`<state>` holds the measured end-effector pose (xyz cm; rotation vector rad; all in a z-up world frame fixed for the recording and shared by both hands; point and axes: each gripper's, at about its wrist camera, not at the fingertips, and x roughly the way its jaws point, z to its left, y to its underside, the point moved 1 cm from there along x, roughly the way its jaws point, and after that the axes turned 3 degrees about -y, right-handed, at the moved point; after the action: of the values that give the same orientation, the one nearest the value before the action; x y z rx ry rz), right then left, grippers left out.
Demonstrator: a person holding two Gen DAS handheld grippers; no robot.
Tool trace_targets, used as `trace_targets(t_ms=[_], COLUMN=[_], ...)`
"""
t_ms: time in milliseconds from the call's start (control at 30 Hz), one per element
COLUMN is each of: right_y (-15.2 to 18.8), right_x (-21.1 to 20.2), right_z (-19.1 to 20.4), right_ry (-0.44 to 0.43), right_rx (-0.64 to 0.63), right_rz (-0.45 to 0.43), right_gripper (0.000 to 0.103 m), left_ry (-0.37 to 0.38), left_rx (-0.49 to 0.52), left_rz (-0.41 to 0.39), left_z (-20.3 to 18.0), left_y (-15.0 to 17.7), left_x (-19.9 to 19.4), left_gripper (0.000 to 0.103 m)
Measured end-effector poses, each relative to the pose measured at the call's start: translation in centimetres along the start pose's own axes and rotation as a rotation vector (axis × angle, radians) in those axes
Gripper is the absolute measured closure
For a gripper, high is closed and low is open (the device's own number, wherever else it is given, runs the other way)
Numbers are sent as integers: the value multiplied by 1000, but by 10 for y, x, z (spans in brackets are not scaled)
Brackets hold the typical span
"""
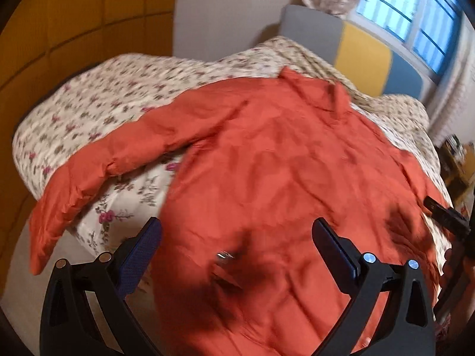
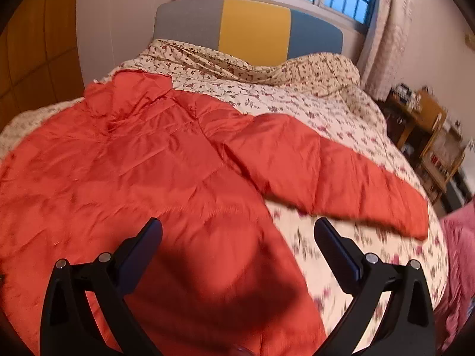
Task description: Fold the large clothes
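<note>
Orange jacket [image 2: 142,160] spread flat on the floral bed cover [image 2: 341,118].
The left gripper [image 1: 236,233] and the right gripper [image 2: 237,231] both hang above its near part, fingers wide apart, holding nothing; the sleeves reach out left and right.

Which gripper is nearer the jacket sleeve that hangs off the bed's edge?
Left. The left gripper is open over the jacket body, with the hanging sleeve on its left. The right gripper is open near the other sleeve.

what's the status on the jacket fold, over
Left gripper open, right gripper open, both above the cloth. Orange jacket spread flat on floral bedspread, sleeves out, unfolded. Nothing lying on it.
</note>
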<state>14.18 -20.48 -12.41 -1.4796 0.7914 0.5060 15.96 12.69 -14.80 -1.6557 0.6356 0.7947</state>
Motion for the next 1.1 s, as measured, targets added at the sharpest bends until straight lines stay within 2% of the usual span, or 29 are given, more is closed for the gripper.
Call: trace_targets(t_ms=[100, 233, 300, 433, 500, 667, 733, 867, 933, 1000, 1067, 1100], right_y=[-4, 0, 5, 14, 15, 18, 19, 20, 20, 20, 20, 21], right_x=[22, 49, 59, 70, 73, 79, 78, 77, 77, 78, 79, 79], right_z=[4, 10, 11, 12, 11, 9, 9, 11, 10, 9, 9, 9], right_ry=[23, 66, 74, 65, 57, 35, 36, 44, 41, 38, 35, 36], right_rx=[-18, -32, -35, -27, -19, 1, 2, -3, 0, 3, 5, 5], right_rz=[-9, 18, 34, 49, 54, 70, 67, 65, 66, 69, 72, 73], right_gripper=[2, 2, 2, 2, 2, 2, 2, 2, 2, 2, 2, 2], left_ry=[14, 69, 93, 73, 88, 150, 157, 94, 87, 38, -21, -62], left_rx=[-128, -381, -489, -632, -692, -888, -919, -960, -1007, -1024, -1011, -997], left_rz=[5, 26, 7, -95, -143, -121, -152, -196, -221, -234, -225, -203], left_z=[30, 80, 103, 134, 148, 182, 193, 207, 220, 232, 244, 249], left_y=[-6, -3, 0, 0, 1, 6, 6, 2, -2, -13, -26, -35], left_x=[14, 31, 37, 37, 37, 56, 55, 55, 57, 59, 66, 70], left_gripper=[3, 3, 3, 3, 3, 3, 3, 3, 3, 6, 21, 36])
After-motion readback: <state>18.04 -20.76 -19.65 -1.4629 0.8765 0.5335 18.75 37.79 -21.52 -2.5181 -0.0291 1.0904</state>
